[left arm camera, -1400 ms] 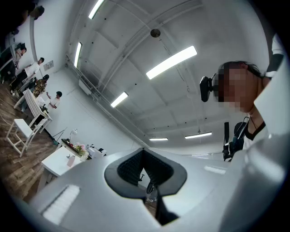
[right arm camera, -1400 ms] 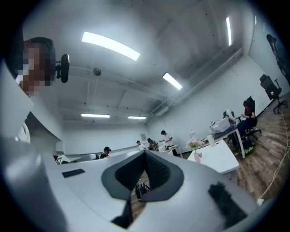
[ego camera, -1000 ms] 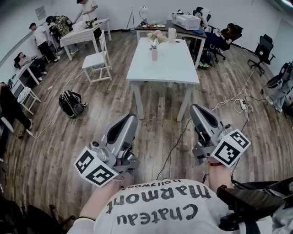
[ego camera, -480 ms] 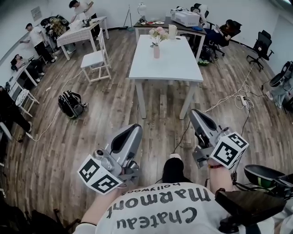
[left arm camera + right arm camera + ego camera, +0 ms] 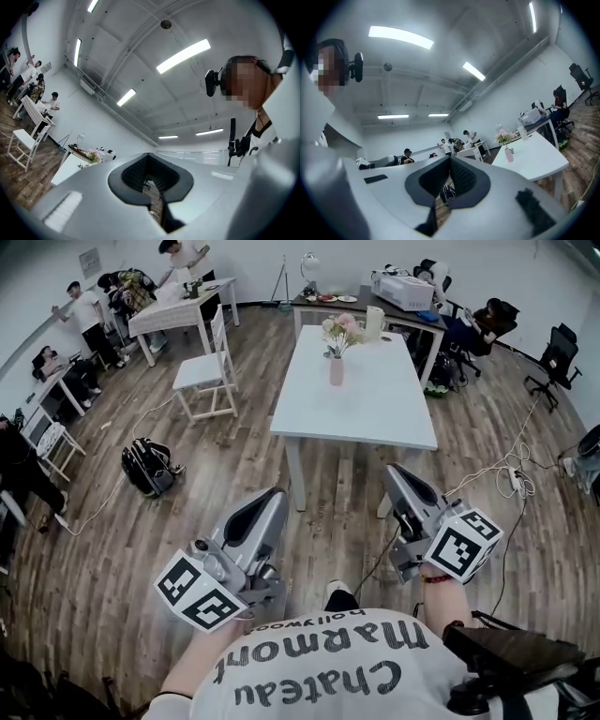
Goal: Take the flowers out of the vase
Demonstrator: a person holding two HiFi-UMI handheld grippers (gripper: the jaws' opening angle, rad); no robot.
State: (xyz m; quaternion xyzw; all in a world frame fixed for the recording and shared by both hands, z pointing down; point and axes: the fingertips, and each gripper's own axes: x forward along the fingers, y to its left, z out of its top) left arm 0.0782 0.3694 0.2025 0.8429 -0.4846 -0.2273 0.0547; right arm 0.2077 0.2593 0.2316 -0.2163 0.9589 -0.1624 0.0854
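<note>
Ahead, the pink flowers [image 5: 339, 326] are seen standing upright in the vase [image 5: 336, 371] at the desk's [image 5: 375, 418] far end, well apart from the left claw [image 5: 273, 499] and the right claw [image 5: 395, 474], both shut and empty, the right being judged slightly nearer.

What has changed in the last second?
The person has walked toward the table, so it and the vase of flowers now look nearer in the head view. Nothing was taken hold of or let go. The left gripper and right gripper are shut and empty as before, and the flowers stay in the vase.
</note>
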